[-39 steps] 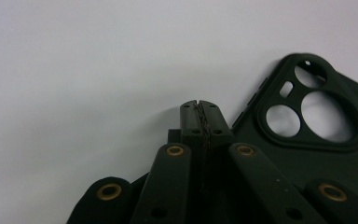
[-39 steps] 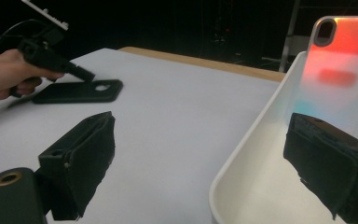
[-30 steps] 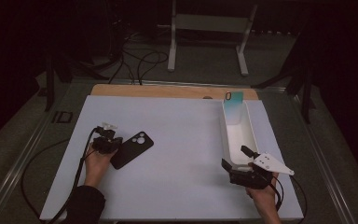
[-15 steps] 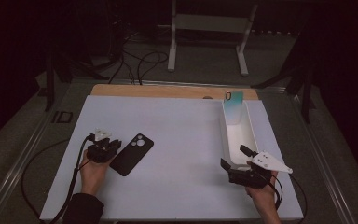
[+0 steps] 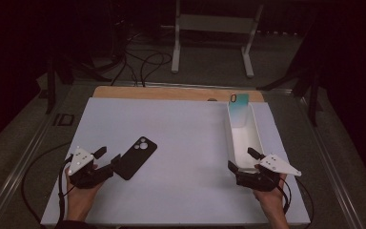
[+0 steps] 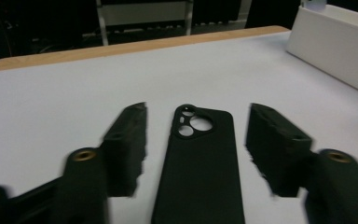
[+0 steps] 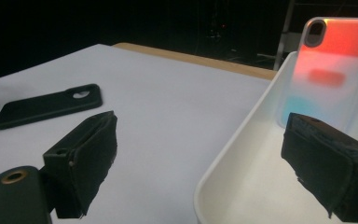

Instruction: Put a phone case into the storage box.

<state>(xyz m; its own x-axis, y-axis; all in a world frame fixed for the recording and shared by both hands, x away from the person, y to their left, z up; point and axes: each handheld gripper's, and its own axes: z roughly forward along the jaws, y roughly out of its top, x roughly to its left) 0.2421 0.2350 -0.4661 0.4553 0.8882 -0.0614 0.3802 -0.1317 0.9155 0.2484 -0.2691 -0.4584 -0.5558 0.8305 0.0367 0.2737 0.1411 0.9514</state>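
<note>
Now your left tongs (image 5: 108, 161) have just been opening and hold nothing; the black phone case (image 5: 135, 158) lies flat on the surface (image 5: 186, 129) between them. It's likely light, bendy: pinch its long edges.

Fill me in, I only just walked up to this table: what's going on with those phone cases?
A person works at a white table with tongs in each hand. The left tongs have just been opening and now straddle a black phone case lying flat, without pressing on it. The right tongs stand open astride the near rim of a white bin. A translucent case leans upright at the bin's far end.
</note>
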